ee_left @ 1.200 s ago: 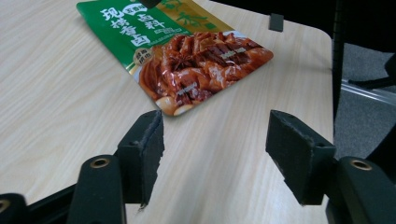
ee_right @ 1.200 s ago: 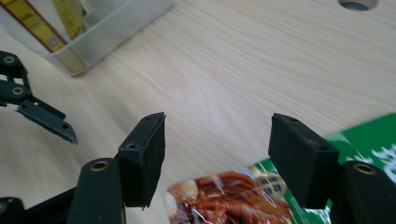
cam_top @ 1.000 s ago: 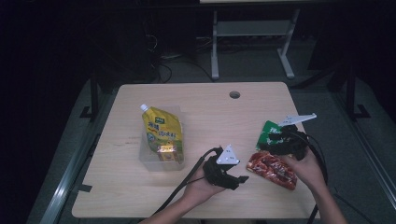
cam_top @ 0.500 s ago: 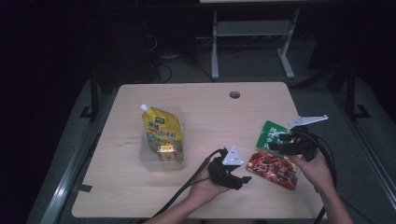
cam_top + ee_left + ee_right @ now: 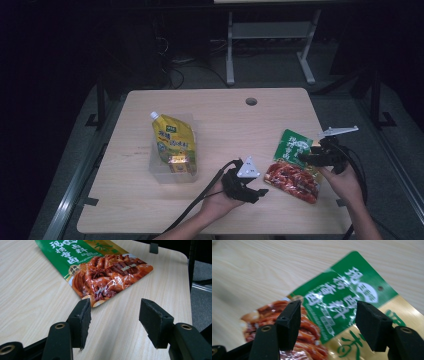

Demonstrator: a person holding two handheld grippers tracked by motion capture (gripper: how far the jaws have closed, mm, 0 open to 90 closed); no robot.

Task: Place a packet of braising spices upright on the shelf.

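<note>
- A green and red sauce packet (image 5: 295, 165) lies flat on a light wooden table (image 5: 225, 120), near its right edge. This packet is the landmark for every place below.
- The right gripper (image 5: 314, 156) hovers over the packet's green upper half. In the right gripper view its jaws stand apart, with the printed green panel (image 5: 342, 300) between them.
- The left gripper (image 5: 250, 192) sits just beside the packet's red lower corner. In the left gripper view its jaws are also apart, empty, with that corner (image 5: 96, 301) just ahead of them.
- Well apart from the packet, toward the table's left, a yellow spouted pouch (image 5: 172, 142) rests in a clear tray (image 5: 156, 170).
- The step in hand is probably picking up the packet.
- Being flat and glossy, it could slide; one jaw should go under an edge before closing.
</note>
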